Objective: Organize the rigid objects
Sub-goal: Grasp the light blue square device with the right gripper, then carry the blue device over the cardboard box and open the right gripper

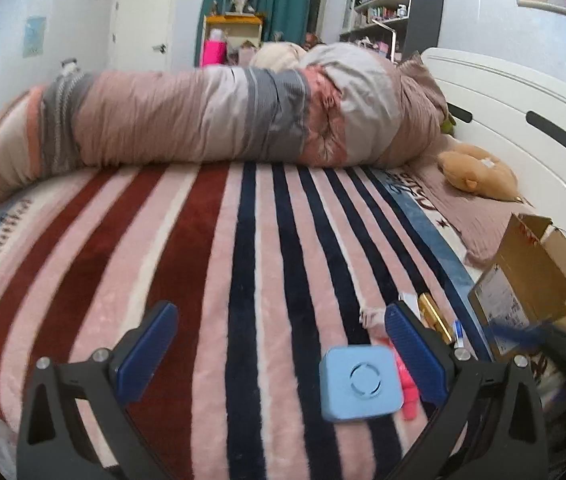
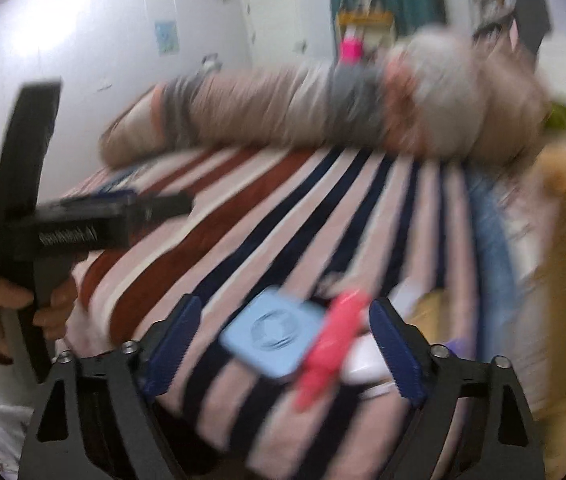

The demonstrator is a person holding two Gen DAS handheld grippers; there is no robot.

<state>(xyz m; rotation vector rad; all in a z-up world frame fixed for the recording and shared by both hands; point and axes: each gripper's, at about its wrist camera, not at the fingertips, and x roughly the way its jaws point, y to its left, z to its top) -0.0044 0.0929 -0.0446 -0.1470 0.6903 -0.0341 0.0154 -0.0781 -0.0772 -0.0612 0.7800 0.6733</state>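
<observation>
A light blue square box [image 1: 359,386] with a round mark on its lid lies on the striped blanket [image 1: 211,264]. A pink plastic piece [image 1: 405,390] lies right beside it. My left gripper [image 1: 279,356] is open, and the box sits just inside its right finger. A gold box [image 1: 435,316] and a small white tube [image 1: 458,332] lie past that finger. In the blurred right wrist view my right gripper [image 2: 283,344] is open over the blue box [image 2: 273,336] and the pink piece [image 2: 329,346]. The left gripper's black body [image 2: 47,232] shows at the left, held in a hand.
An open cardboard box [image 1: 531,280] stands at the right edge of the bed. A rolled quilt [image 1: 211,116] lies across the far side. A tan plush toy [image 1: 479,174] rests near the white headboard [image 1: 523,96]. Something white [image 2: 363,364] lies under the pink piece.
</observation>
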